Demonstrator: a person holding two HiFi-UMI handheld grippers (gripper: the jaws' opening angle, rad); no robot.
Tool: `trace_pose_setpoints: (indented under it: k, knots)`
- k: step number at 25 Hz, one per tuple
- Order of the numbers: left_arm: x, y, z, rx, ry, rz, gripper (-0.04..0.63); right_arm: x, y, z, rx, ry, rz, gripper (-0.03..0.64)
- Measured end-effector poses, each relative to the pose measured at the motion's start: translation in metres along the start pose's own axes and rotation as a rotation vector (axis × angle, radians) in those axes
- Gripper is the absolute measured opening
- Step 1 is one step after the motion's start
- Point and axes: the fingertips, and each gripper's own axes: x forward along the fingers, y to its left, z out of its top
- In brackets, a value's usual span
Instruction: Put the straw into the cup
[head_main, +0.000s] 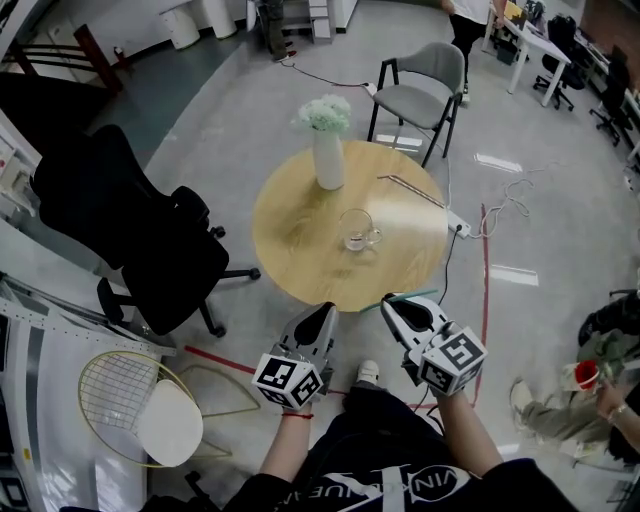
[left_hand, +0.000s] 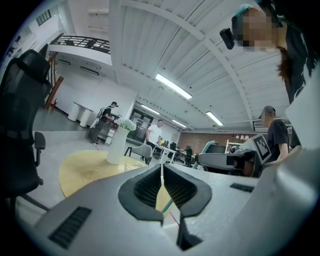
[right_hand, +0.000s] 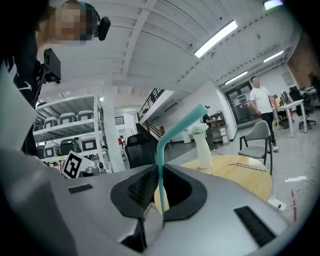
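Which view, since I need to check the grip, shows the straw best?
The right gripper view: the teal straw stands upright, pinched between the right tongs, its bent top clear. The head view gives only a thin teal sliver at those tongs; the left gripper view shows nothing surely the straw.

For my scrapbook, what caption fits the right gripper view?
Right tool pinching a bent green straw, round table ahead.

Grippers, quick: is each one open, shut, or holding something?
Left gripper: shut, nothing between its jaws.
Right gripper: shut on the straw.
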Motion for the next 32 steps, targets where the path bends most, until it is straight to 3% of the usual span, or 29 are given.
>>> trace_pose_setpoints:
  k: [9, 18, 32]
  knots:
    - [0.049, 0.027, 0.006, -0.012, 0.018, 0.002, 0.020, 0.036, -0.039, 0.012, 0.013, 0.015, 0.008, 0.029]
    - [0.087, 0.047, 0.011, -0.010, 0.021, 0.016, 0.020, 0.061, -0.068, 0.019, -0.010, 0.003, 0.077, 0.029]
    - [0.096, 0.061, 0.000, -0.019, 0.056, 0.043, 0.020, 0.083, -0.081, 0.033, -0.002, -0.011, 0.110, 0.029]
